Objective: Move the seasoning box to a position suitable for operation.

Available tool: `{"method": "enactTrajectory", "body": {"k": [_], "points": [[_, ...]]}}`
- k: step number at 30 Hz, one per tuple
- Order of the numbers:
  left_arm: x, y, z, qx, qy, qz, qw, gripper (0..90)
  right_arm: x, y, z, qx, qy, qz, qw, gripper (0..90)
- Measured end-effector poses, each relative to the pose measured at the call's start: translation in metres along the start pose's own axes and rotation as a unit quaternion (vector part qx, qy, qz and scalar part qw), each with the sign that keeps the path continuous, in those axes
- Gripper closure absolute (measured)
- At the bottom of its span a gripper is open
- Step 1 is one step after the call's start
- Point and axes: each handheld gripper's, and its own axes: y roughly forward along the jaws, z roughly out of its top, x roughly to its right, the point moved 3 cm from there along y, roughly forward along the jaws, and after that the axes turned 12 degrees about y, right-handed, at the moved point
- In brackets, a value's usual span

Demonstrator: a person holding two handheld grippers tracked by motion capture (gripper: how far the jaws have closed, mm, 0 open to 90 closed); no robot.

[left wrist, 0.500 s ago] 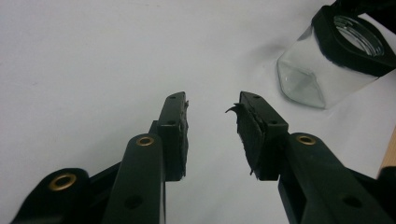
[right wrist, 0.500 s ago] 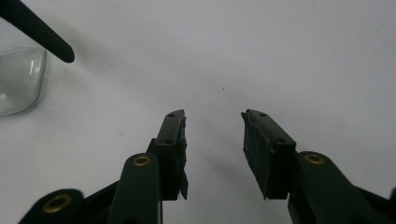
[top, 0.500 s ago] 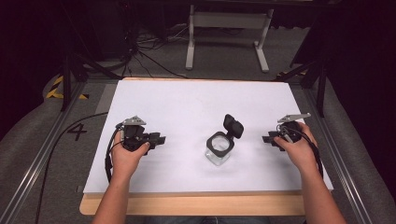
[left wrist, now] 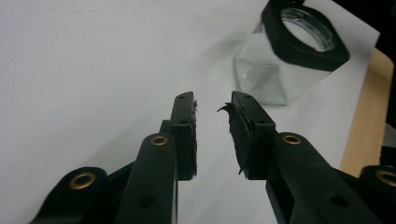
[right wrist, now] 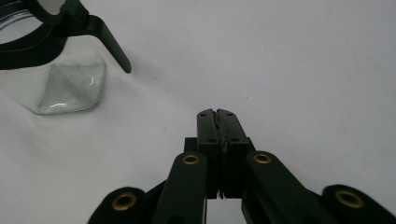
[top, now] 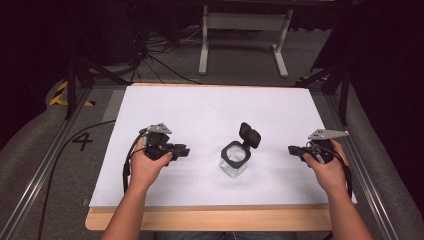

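Sitting mid-worktop point(top: 165, 107), lid flipped open, the glass jar point(top: 235, 160) is untouched. Left gripper point(top: 182, 150) is slightly parted and empty left of it; right gripper point(top: 292, 149) is closed, empty. Probably pre-grasp: someone needs to move in.

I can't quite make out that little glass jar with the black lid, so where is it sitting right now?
In the high view the glass jar stands on the white sheet, near the table's middle, between the left tongs and the right tongs, its lid flipped open.
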Motion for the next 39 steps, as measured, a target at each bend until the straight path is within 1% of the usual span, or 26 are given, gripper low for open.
{"method": "enactTrajectory", "body": {"k": [1,2,3,5,6,7,8,9,10,11,14,15,16,17,18,19,23,26,29,32,35,37,39], "points": [[0.001,0.003,0.003,-0.003,0.007,0.0,1.0,72.1,-0.001,-0.003,-0.002,0.001,-0.001,0.004,1.0,90.0],[0.002,0.006,0.006,-0.004,0.016,-0.003,0.9999,72.5,-0.001,-0.005,-0.005,0.001,0.001,0.006,1.0,90.0],[0.004,0.01,0.009,-0.003,0.021,-0.006,0.9997,73.1,-0.001,-0.007,-0.007,0.001,-0.001,0.006,1.0,90.0],[0.007,0.017,0.015,0.004,0.027,-0.014,0.9995,74.2,-0.001,-0.011,-0.01,-0.002,-0.001,0.009,1.0,90.0],[0.008,0.022,0.017,0.01,0.03,-0.022,0.9992,74.1,-0.001,-0.013,-0.012,-0.002,-0.001,0.009,1.0,90.0],[0.01,0.027,0.018,0.017,0.026,-0.03,0.9991,73.9,-0.002,-0.015,-0.013,-0.002,0.0,0.011,0.9999,90.0],[0.012,0.031,0.019,0.022,0.022,-0.03,0.9991,74.0,-0.002,-0.016,-0.014,-0.001,0.0,0.016,0.9999,90.0],[0.014,0.038,0.02,0.017,0.025,-0.029,0.9991,74.8,-0.003,-0.018,-0.015,-0.001,0.004,0.021,0.9998,90.0],[0.015,0.042,0.021,0.008,0.035,-0.027,0.999,75.3,-0.003,-0.02,-0.016,0.004,0.009,0.032,0.9994,90.0],[0.017,0.047,0.021,0.005,0.042,-0.026,0.9988,76.1,-0.004,-0.021,-0.016,0.006,0.015,0.037,0.9992,90.0],[0.02,0.057,0.022,0.018,0.059,-0.02,0.9979,78.1,-0.005,-0.025,-0.017,0.01,0.009,0.037,0.9992,90.0],[0.021,0.062,0.022,0.021,0.068,-0.02,0.9973,79.2,-0.006,-0.025,-0.017,0.011,0.011,0.041,0.9991,90.0],[0.022,0.064,0.022,0.02,0.069,-0.021,0.9972,79.8,-0.006,-0.026,-0.017,0.013,0.01,0.042,0.999,90.0],[0.023,0.067,0.022,0.017,0.078,-0.018,0.9967,80.4,-0.006,-0.026,-0.017,0.013,0.009,0.042,0.999,90.0],[0.024,0.069,0.022,0.015,0.08,-0.018,0.9965,81.8,-0.007,-0.026,-0.017,0.013,0.007,0.042,0.999,90.0],[0.024,0.072,0.022,0.011,0.088,-0.019,0.9959,82.7,-0.008,-0.026,-0.018,0.012,0.004,0.04,0.9991,90.0],[0.025,0.079,0.02,0.006,0.09,-0.027,0.9956,86.1,-0.012,-0.025,-0.017,0.011,-0.002,0.046,0.9989,90.0],[0.026,0.083,0.018,0.002,0.083,-0.034,0.996,86.0,-0.014,-0.024,-0.017,0.012,-0.004,0.048,0.9988,90.0],[0.026,0.087,0.017,-0.004,0.09,-0.038,0.9952,87.3,-0.014,-0.024,-0.017,0.011,-0.005,0.05,0.9987,90.0],[0.026,0.089,0.017,-0.009,0.094,-0.034,0.9949,88.3,-0.015,-0.025,-0.017,0.013,-0.005,0.05,0.9986,90.0],[0.026,0.089,0.017,-0.01,0.091,-0.035,0.9952,88.8,-0.014,-0.026,-0.017,0.016,-0.007,0.051,0.9985,90.0],[0.027,0.089,0.017,-0.009,0.091,-0.035,0.9952,89.3,-0.014,-0.026,-0.017,0.018,-0.007,0.055,0.9983,90.0],[0.028,0.089,0.016,-0.015,0.094,-0.035,0.9949,89.5,-0.014,-0.026,-0.016,0.017,-0.004,0.057,0.9982,90.0]]}}
